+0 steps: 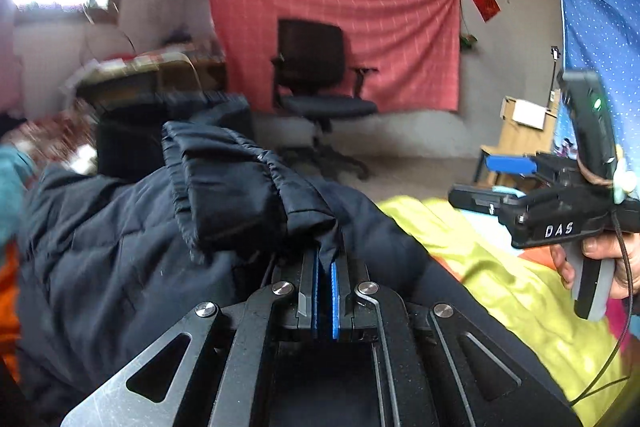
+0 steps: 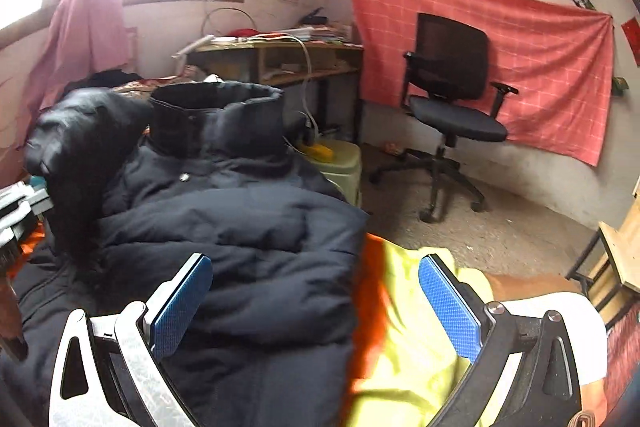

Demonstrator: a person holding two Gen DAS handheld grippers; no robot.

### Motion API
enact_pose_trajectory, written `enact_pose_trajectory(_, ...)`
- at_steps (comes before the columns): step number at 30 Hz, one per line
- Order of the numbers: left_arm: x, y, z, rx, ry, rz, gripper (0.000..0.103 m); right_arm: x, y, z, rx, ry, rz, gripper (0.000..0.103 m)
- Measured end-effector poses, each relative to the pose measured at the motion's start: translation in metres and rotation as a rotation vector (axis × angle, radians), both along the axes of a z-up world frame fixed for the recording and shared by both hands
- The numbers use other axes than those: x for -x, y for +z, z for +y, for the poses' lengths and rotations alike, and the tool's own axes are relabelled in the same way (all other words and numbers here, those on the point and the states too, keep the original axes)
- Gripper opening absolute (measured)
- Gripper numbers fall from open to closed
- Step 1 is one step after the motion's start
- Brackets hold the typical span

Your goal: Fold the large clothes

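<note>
A dark navy puffer jacket lies on a bed with a yellow and orange cover. My left gripper is shut on the jacket's sleeve cuff and holds it above the jacket body. In the right wrist view the jacket lies flat with its collar standing up at the far end. My right gripper is open and empty above the jacket's right edge and the bed cover. The right gripper also shows in the left wrist view, off to the right of the jacket.
A black office chair stands on the floor before a red cloth on the wall. A wooden desk is at the back left under the window. A pale stool sits beside the bed. A wooden shelf stands right.
</note>
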State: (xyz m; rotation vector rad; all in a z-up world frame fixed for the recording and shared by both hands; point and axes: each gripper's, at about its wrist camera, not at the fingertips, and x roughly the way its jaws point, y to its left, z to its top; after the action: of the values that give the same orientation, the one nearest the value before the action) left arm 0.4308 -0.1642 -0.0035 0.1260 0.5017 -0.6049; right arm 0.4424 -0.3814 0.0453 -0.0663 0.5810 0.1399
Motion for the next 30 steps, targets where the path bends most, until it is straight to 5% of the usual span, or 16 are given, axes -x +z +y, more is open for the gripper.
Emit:
enact_pose_trajectory(7,-0.018,-0.042,-0.021,-0.045,-0.036,0.146,0.003,-0.008,-0.02,-0.012,-0.022,-0.02,0.016,0.103)
enact_pose_trajectory(13,-0.015,-0.044,-0.008,0.005,-0.052,0.195,0.007,-0.032,-0.029,-0.016,-0.177,0.027,0.075,0.103)
enact_pose_trajectory(20,0.007,-0.031,-0.006,-0.019,-0.069,0.112,0.046,-0.078,-0.014,0.006,-0.523,0.2,0.209,0.103)
enact_pose_trajectory(24,0.007,-0.03,-0.006,-0.016,-0.072,0.128,0.046,-0.112,-0.005,0.048,-0.466,0.264,0.336,0.103)
enact_pose_trajectory(28,0.008,-0.026,0.009,0.019,-0.064,0.143,0.046,-0.134,-0.014,0.073,-0.354,0.19,0.469,0.103)
enact_pose_trajectory(30,0.007,-0.025,0.016,0.026,-0.062,0.146,0.046,-0.137,-0.024,0.074,-0.318,0.155,0.513,0.086)
